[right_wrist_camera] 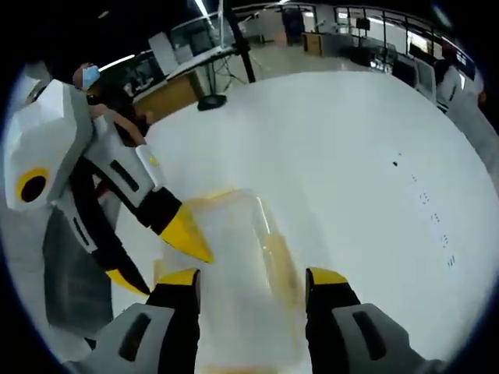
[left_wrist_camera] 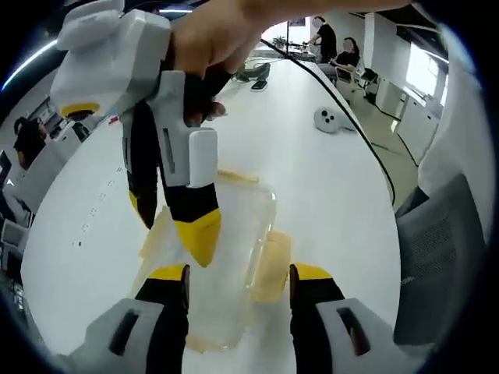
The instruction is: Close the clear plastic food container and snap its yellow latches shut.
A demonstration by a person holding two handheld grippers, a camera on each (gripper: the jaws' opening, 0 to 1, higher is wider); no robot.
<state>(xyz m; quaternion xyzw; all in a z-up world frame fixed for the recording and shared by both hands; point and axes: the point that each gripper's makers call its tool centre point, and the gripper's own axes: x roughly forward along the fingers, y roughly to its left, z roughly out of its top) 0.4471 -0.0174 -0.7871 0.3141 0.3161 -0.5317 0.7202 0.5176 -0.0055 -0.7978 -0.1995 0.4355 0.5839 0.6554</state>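
The clear plastic food container [left_wrist_camera: 222, 257] is seen lying on the white desk [left_wrist_camera: 312, 171], directly ahead of both grippers, with its lid apparently resting on top. Yellow latches are visible along its edges: one [left_wrist_camera: 270, 265] on the right side in the left gripper view, another at the far edge [left_wrist_camera: 238, 177].

The left gripper [left_wrist_camera: 238, 282] is held low over the near end of the container, its fingers spread apart and grasping nothing, with one finger [left_wrist_camera: 168, 300] to either side of the box. This stance is judged to steady or frame the container while the other tool works.

The right gripper [left_wrist_camera: 175, 226], carried in a person's hand [left_wrist_camera: 214, 35], is brought down steeply from above; its yellow-tipped fingers are parted and point at the lid, one tip [left_wrist_camera: 196, 234] just over or touching the plastic, which cannot be told for certain. No object is held between them. In the right gripper view the same container [right_wrist_camera: 245, 265] lies between that gripper's own separated fingers [right_wrist_camera: 249, 292], and the left gripper [right_wrist_camera: 156, 249] enters from the left.

The lid is judged to be pressed down in preparation for latching. The latches appear not yet snapped, though the blur leaves this uncertain.

A small white round object [left_wrist_camera: 329, 119] rests far off on the desk.
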